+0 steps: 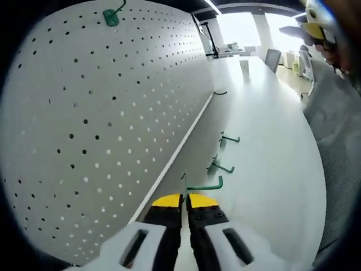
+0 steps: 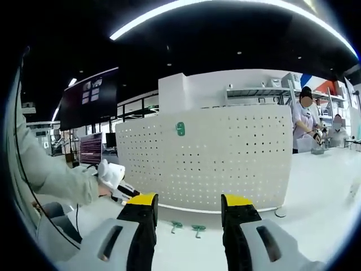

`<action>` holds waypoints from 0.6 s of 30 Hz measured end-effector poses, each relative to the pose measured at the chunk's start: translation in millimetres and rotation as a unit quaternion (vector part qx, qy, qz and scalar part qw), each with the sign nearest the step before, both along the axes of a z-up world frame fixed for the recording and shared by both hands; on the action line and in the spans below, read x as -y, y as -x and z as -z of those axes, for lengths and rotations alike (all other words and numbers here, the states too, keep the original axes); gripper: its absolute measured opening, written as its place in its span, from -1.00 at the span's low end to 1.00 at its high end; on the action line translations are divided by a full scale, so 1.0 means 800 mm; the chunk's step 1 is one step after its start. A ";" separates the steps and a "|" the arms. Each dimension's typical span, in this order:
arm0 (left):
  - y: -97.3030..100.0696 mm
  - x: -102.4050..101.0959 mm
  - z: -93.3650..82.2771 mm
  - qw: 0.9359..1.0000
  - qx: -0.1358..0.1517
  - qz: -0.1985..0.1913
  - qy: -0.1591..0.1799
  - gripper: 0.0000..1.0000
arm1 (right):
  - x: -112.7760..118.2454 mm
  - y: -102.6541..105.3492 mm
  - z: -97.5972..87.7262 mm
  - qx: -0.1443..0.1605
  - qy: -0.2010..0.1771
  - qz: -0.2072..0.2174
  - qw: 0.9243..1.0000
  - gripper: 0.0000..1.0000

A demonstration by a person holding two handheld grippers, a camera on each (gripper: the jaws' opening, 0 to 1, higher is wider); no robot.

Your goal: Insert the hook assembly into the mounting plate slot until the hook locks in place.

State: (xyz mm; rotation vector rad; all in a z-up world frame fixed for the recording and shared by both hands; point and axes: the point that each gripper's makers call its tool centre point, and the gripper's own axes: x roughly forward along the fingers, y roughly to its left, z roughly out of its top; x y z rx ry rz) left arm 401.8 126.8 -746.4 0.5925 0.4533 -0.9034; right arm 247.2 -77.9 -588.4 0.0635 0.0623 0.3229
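Hook (image 1: 204, 185) in left claw (image 1: 185, 204)

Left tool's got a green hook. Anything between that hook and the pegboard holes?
Nothing visible. The left tool is shut on a green hook, close beside the white pegboard, whose nearby holes are bare. Two more green hooks lie on the table ahead, off to the side, not between.
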 end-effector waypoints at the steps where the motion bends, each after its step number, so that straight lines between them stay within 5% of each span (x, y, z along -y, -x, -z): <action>1: 0.001 0.000 -0.002 1.000 0.000 -0.004 0.005 -0.94 | 0.001 0.001 0.000 0.000 -0.002 0.001 1.000 -0.14; 18: 0.028 0.010 -0.025 0.995 0.004 -0.050 0.082 -0.94 | 0.000 0.005 -0.006 0.009 -0.002 -0.005 1.000 -0.14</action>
